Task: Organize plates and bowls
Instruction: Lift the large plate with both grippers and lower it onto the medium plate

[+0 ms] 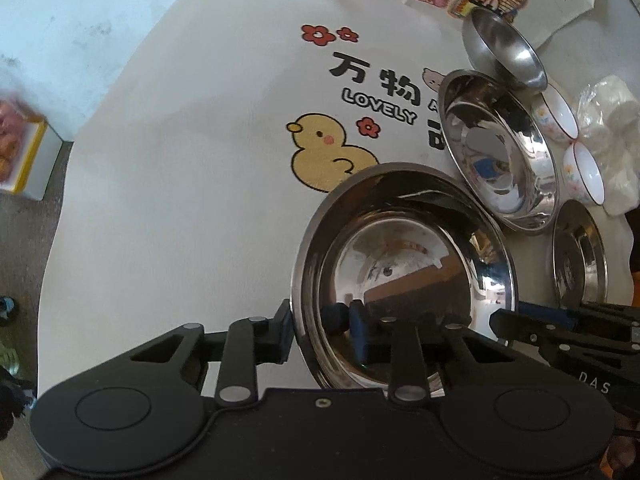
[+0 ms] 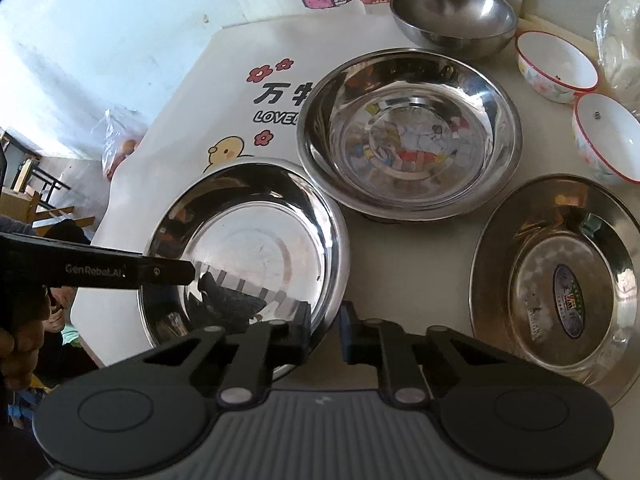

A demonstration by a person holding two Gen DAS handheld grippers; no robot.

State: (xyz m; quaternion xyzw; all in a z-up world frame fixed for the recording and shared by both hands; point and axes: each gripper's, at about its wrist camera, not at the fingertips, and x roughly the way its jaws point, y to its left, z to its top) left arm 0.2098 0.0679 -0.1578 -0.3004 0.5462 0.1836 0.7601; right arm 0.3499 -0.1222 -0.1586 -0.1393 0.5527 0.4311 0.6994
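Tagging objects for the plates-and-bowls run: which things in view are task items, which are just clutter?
Task items:
near steel plate, both grippers at its rim: left gripper, right gripper
middle steel plate
labelled steel plate
steel bowl
two ceramic bowls

Lying about:
plastic bag
printed tablecloth

Bright, even daylight; glare on steel plates (image 2: 256,248); strong fisheye edge bending, dark corners, left edge blurred.

Glossy mirror-polished steel plate (image 2: 256,248)
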